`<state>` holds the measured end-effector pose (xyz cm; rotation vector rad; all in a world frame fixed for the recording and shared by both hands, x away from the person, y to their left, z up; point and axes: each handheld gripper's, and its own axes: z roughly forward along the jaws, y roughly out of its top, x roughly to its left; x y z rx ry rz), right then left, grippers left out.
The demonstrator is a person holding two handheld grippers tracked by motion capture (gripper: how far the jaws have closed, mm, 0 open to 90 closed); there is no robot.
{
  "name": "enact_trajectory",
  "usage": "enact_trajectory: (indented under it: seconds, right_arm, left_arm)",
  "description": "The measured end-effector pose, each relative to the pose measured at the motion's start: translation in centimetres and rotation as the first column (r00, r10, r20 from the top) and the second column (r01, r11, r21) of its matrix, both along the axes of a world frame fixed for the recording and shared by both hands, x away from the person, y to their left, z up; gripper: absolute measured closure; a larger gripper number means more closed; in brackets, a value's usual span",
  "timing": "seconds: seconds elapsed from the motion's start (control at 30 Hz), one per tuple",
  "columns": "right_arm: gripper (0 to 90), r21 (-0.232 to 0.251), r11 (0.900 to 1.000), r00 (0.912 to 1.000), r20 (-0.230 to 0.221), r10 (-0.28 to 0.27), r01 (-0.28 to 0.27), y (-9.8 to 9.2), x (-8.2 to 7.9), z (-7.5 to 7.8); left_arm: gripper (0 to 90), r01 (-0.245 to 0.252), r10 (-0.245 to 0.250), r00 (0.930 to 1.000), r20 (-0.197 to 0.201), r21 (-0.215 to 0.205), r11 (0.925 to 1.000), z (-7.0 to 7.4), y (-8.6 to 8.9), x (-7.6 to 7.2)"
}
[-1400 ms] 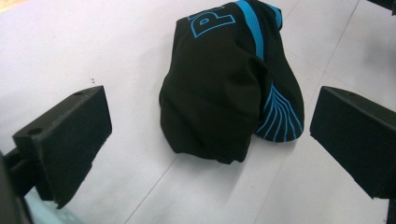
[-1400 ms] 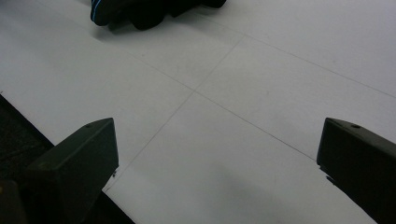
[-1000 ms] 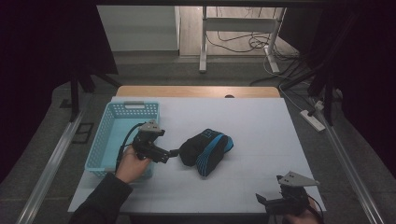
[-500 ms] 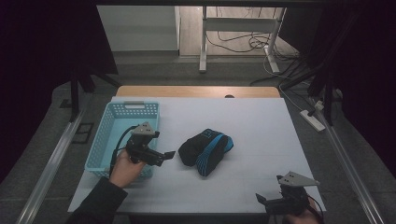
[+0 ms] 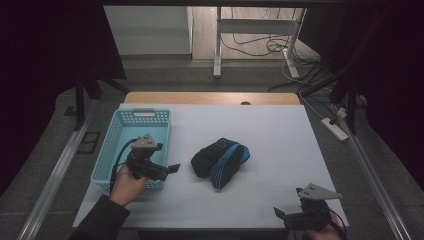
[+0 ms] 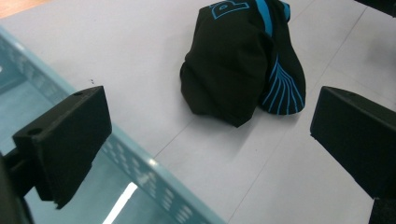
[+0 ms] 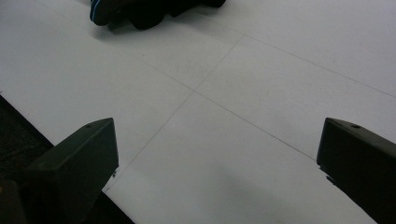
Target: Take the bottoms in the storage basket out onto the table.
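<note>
A rolled bundle of black fabric with bright blue stripes lies near the middle of the white table. In the left gripper view this bundle sits ahead of the wide-apart jaws, untouched. My left gripper is open and hovers over the near right corner of the light blue basket, pointing right at the bundle. Its own view has the left gripper above the basket rim. My right gripper stands open and holds nothing at the table's front right edge. From the right gripper, the bundle is far off.
The white table top has faint seam lines and a wooden strip along its far edge. In the right gripper view the table's front edge drops to dark floor at lower left. A white frame with cables stands beyond the table.
My left gripper has drifted a little left and toward the person, away from the bundle, still open. The right gripper and the bundle have not moved.
</note>
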<state>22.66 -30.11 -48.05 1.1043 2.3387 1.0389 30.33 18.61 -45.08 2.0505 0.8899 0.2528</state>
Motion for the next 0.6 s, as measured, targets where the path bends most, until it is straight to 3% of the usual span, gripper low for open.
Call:
enact_trajectory:
  seconds: [0.6]
  right_arm:
    - [0.0, 0.001, 1.000, 1.0000, -0.001, 0.000, 0.000, 0.0, 0.0, 0.0]
  left_arm:
    - [0.0, -0.047, 0.047, 0.9989, -0.009, -0.011, 0.9988, -0.5, 2.0, -1.7]
